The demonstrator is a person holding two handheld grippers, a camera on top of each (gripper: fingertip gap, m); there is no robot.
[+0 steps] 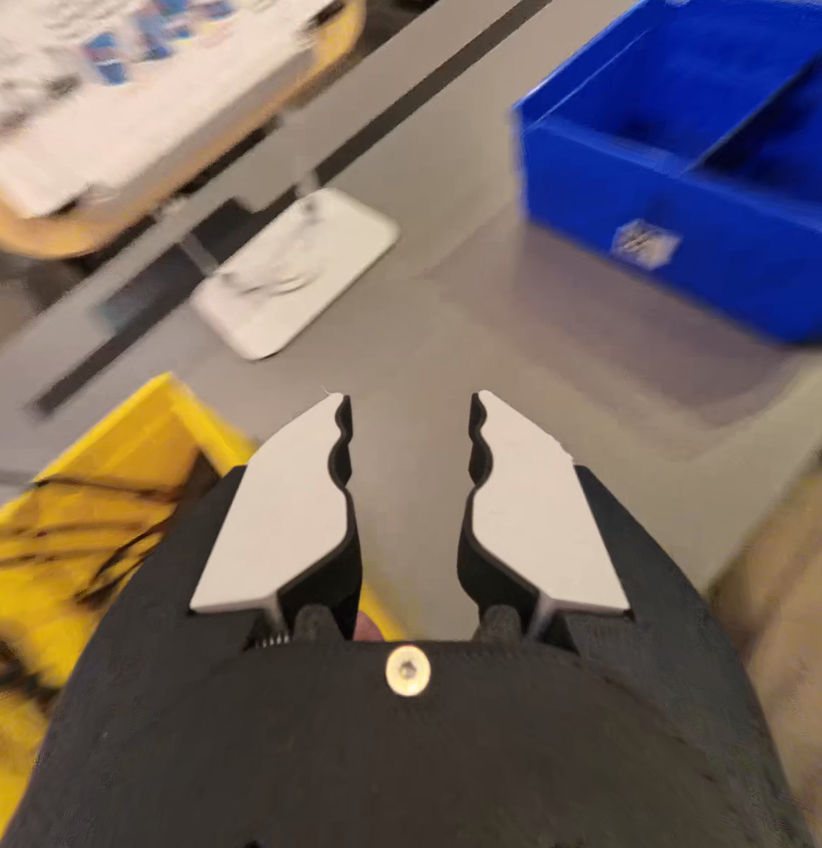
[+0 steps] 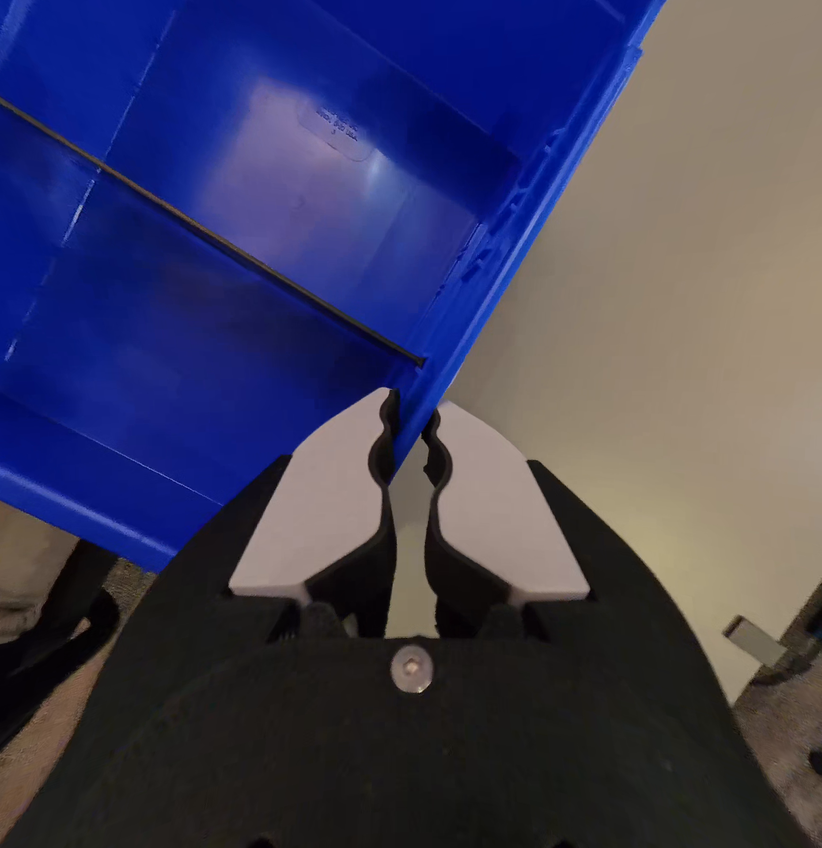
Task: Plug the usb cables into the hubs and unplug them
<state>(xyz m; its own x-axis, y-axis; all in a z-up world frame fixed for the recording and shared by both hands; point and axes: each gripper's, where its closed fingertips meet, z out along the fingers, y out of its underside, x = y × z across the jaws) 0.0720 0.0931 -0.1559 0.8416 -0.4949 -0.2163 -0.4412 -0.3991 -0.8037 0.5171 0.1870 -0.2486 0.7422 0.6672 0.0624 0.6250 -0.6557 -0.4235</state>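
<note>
The grey table (image 1: 445, 284) is carrying a blue bin (image 1: 675, 229) at far right and a yellow bin (image 1: 124, 440) of dark cables (image 1: 78, 518) at near left. The right gripper (image 2: 411, 413) is pinching the blue bin's rim; the left gripper (image 1: 410, 413) is hanging spread and empty. This looks like setup: no hub is showing, so next a cable needs picking.

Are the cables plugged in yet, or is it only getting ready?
Only getting ready. Nothing looks plugged in; no hub shows. In hand: the right gripper pinches the blue bin wall. The left gripper is open, empty. Left: the dark cables in the yellow bin.
</note>
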